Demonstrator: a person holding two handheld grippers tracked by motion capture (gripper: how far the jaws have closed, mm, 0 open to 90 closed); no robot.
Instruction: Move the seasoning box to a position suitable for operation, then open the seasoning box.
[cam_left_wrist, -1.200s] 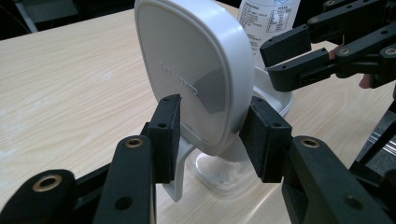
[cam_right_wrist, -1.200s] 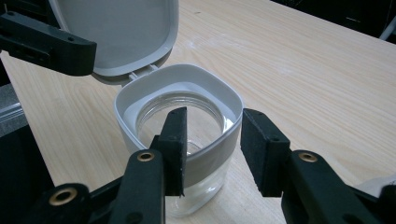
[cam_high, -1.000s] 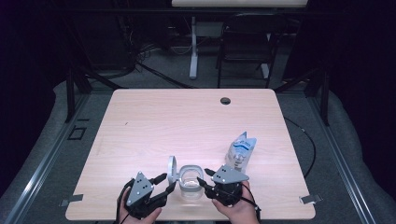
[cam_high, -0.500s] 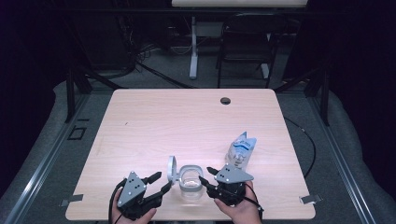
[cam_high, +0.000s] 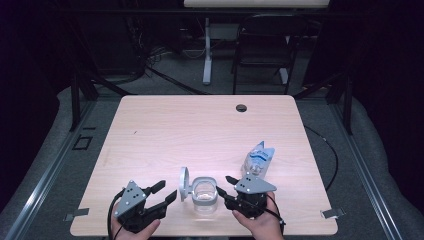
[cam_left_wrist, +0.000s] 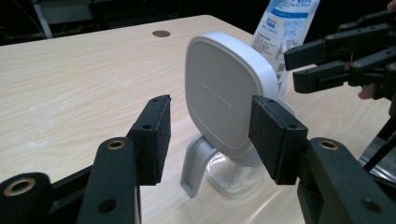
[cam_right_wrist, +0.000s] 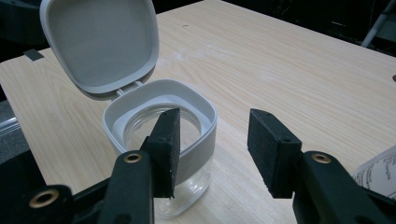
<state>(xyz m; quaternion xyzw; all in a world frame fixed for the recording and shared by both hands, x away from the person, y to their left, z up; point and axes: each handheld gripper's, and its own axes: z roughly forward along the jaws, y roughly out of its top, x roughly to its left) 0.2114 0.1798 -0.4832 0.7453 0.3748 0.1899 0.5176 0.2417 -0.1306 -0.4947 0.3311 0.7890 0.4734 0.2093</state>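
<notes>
A clear glass jar (cam_high: 205, 194) with a white collar stands near the table's front edge. Its hinged white lid (cam_high: 184, 183) is flipped up on the jar's left. My left gripper (cam_high: 168, 190) sits just left of the lid, open; its jaws have just been opening and nothing is between the pads. In the left gripper view the lid (cam_left_wrist: 224, 93) stands beyond the pads (cam_left_wrist: 156, 137). My right gripper (cam_high: 223, 185) is open just right of the jar, jaws also widening, with the jar (cam_right_wrist: 159, 126) beside its left pad. A blue-labelled pouch (cam_high: 257, 160) lies to the right.
The wooden table (cam_high: 200, 130) has a round cable hole (cam_high: 241, 107) at the back. Both hands rest at its front edge. A chair (cam_high: 262, 50) and a stand stand on the floor beyond the table. The pouch's edge (cam_right_wrist: 378, 175) lies close to my right gripper.
My left gripper has drawn back to the left, away from the lid, with its jaws wider. The right gripper has stayed put, jaws slightly wider. Jar and pouch have not moved.
</notes>
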